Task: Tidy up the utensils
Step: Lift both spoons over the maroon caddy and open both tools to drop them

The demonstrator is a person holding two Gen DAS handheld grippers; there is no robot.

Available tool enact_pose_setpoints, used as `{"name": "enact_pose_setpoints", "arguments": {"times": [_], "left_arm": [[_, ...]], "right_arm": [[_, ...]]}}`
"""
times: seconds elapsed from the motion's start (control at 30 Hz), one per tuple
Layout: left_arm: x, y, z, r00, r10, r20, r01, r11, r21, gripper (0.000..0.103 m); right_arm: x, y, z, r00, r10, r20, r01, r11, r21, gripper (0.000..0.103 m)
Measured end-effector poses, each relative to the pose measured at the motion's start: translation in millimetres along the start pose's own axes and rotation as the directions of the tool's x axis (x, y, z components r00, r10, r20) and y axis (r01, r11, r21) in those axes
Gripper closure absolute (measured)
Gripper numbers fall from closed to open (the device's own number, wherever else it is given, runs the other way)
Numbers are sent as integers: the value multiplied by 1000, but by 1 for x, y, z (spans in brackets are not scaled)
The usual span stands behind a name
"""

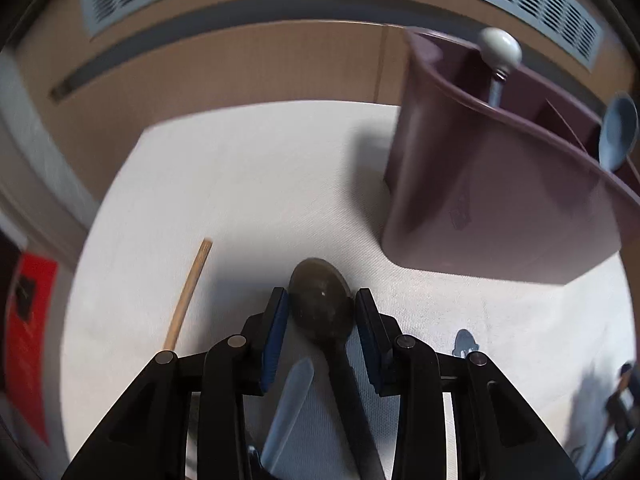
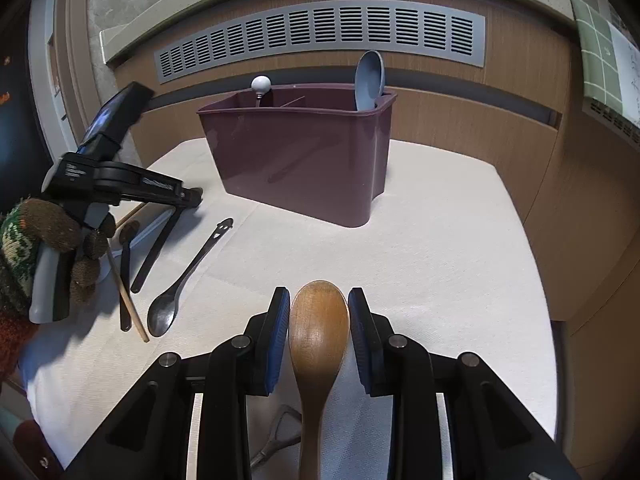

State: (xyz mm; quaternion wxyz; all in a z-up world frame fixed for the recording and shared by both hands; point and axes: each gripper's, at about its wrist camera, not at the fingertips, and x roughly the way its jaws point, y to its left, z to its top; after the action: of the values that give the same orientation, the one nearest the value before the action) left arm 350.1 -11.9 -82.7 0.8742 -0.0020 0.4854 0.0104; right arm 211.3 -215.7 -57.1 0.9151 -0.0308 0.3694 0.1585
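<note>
The right tool (image 2: 319, 306) is clamped on a wooden spoon (image 2: 319, 332): its blue pads touch both edges of the brown, glossy bowl, and the handle runs back between the arms toward the camera. The spoon's tip points at the purple holder (image 2: 296, 160), which stands farther off on the white cloth of the table (image 2: 440, 264).

The left tool (image 1: 321, 308) has a dark spoon (image 1: 320, 304) between its pads. The bowl is dull grey-brown with a small glint, the handle black and running back under the arms. The pad on the right touches the bowl's edge; whether the other pad presses on it cannot be told through the blur, so the grip is uncertain. A pale blue handle (image 1: 288, 404) lies beside the dark handle, under the same tool.

Left of the holder and nearer the camera in the right wrist view lie a metal spoon (image 2: 180, 288), a wooden stick (image 2: 128, 292) and two dark utensils, all flat on the cloth beside a hand in a knitted glove (image 2: 48, 240).

In the holder, a grey-blue spoon (image 2: 370, 80) stands bowl-up in the right end compartment, and a white knob (image 2: 261, 85) on a metal stem rises at the left end. Behind the holder runs a wood-panelled wall with a grey vent grille (image 2: 320, 36).
</note>
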Motion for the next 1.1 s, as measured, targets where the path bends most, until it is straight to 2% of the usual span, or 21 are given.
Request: {"name": "enact_pose_setpoints", "arguments": {"times": [0.07, 0.13, 0.17, 0.27, 0.3, 0.33, 0.47, 0.57, 0.73, 0.8, 0.87, 0.97, 1.0, 1.03, 1.1], "left_arm": [[-3, 4, -2, 999, -46, 6, 46, 999, -3, 68], [-21, 12, -13, 992, -116, 57, 117, 993, -28, 69], [-33, 20, -36, 987, -132, 87, 135, 991, -25, 69], [-84, 23, -61, 952, -203, 230, 208, 978, 2, 69], [-104, 19, -69, 932, -228, 280, 233, 972, 18, 69], [-123, 13, -77, 916, -241, 322, 243, 969, 35, 69], [-155, 13, -76, 878, -265, 399, 252, 964, 87, 69], [-176, 8, -80, 864, -269, 425, 244, 963, 113, 69], [-178, 14, -80, 854, -282, 436, 260, 959, 110, 69], [-187, 13, -76, 843, -285, 456, 261, 958, 118, 70], [-205, 13, -64, 821, -295, 489, 260, 956, 139, 70], [-251, 11, -27, 752, -317, 578, 256, 948, 188, 70], [-262, 10, -13, 735, -327, 595, 253, 945, 207, 69], [-270, 8, -1, 722, -332, 607, 248, 943, 221, 69], [-276, 5, 28, 702, -323, 635, 234, 946, 223, 69]], "right_arm": [[-4, 0, 1, 1000, -13, 19, 13, 1000, -4, 76], [-9, -1, 3, 999, -17, 46, 17, 1000, -2, 76], [-15, -2, 5, 997, -13, 69, 13, 1000, 1, 76], [-28, -4, 12, 993, 22, 113, -24, 1000, 15, 76], [-33, -5, 15, 990, 42, 132, -46, 999, 27, 76], [-37, -6, 19, 988, 56, 147, -62, 997, 36, 76], [-46, -1, 35, 981, 78, 176, -86, 996, 39, 76], [-51, 8, 43, 978, 70, 195, -75, 997, 15, 76], [-54, 17, 47, 977, 63, 203, -62, 998, -10, 76], [-54, 19, 49, 978, 55, 203, -53, 998, -16, 76], [-54, 18, 53, 977, 50, 205, -48, 999, -15, 76], [-69, 20, 77, 963, 47, 265, -39, 999, -36, 76], [-77, 21, 88, 955, 44, 295, -31, 998, -49, 76], [-88, 22, 104, 940, 34, 340, -14, 998, -62, 76], [-113, 24, 140, 890, 18, 456, 17, 997, -74, 76]]}}
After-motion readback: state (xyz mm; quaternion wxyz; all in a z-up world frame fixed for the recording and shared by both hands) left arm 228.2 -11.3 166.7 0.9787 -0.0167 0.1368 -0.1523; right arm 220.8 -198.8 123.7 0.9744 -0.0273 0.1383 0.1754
